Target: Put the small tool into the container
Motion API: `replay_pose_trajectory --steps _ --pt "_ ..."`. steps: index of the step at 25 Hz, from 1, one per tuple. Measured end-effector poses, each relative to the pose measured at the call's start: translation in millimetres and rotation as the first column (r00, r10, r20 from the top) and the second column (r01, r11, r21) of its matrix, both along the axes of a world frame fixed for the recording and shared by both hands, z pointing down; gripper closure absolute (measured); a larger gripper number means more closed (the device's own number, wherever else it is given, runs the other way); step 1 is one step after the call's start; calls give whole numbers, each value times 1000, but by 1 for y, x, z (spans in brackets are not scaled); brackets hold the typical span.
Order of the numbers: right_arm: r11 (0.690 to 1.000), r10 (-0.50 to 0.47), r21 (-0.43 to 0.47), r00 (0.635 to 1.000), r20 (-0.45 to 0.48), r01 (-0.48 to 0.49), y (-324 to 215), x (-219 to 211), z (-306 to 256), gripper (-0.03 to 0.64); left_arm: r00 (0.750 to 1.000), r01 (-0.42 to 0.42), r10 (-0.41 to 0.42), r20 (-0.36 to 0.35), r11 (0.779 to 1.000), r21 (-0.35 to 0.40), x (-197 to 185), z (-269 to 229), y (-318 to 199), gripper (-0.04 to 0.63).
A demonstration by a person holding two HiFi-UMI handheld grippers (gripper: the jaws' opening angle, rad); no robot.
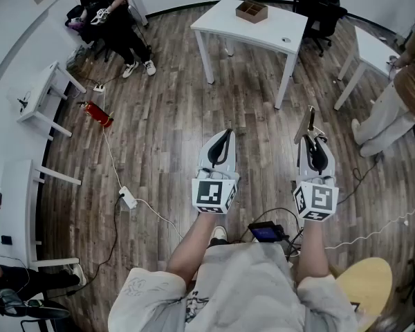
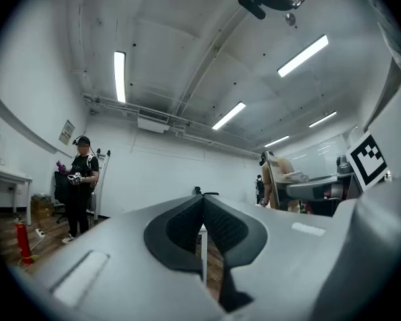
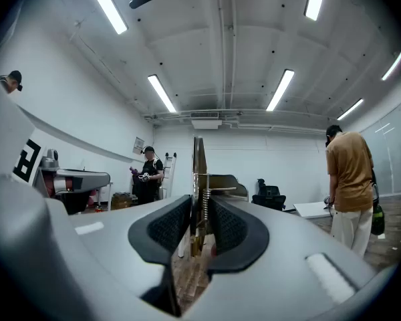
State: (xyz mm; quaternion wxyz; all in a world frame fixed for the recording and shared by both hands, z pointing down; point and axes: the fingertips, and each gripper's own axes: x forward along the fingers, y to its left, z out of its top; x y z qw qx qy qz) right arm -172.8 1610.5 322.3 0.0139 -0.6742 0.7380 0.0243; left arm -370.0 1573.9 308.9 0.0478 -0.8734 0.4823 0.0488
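My right gripper is shut on the small tool, a thin brass-coloured clip with a spring. The tool stands up between the dark pads, and its flat blade rises above them. My left gripper is shut, its pads pressed together with nothing between them. Both grippers are held level above the wooden floor, side by side in front of my body. The container, a small brown wooden box, rests on the white table far ahead, well beyond both grippers.
A black office chair stands behind the table. One person sits at the far left and another stands at the right by a second white table. A red extinguisher, a power strip and cables lie on the floor. A round wooden stool is at my right.
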Motion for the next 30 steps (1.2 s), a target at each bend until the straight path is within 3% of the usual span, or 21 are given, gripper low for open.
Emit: replay_pose_trajectory --steps 16,26,30 --pt "1000 -18 -1 1000 5 18 4 44 1 525 1000 -2 2 1 1000 -6 49 1 5 578" --pt "998 -52 21 999 8 52 48 139 21 523 1000 17 -17 -1 1000 4 150 20 50 580" --pt "997 -68 21 998 -3 69 41 173 21 523 1000 18 -18 -16 1000 -6 190 22 42 578"
